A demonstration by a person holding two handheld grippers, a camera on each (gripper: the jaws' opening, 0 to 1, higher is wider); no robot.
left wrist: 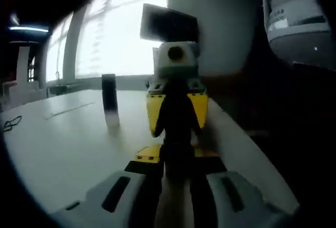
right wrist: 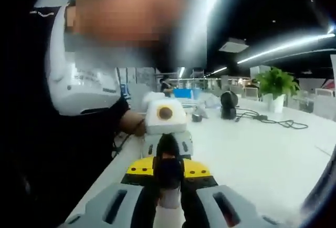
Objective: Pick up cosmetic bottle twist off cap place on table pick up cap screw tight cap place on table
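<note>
An open office is showing here: long white counter [right wrist: 262,159], ceiling light strips [right wrist: 283,47] glowing, a potted plant [right wrist: 275,86] standing near its far edge, big windows [left wrist: 121,33] shining.

Blk bottle [left wrist: 176,125], white table [left wrist: 63,138], yellow/grey hand-held gripper [right wrist: 169,196], green plant [right wrist: 275,82].

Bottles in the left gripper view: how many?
2. A standing bottle on the table, left of centre; a held bottle clamped between the left claw and right claw. Blurry; others could be hidden.
</note>
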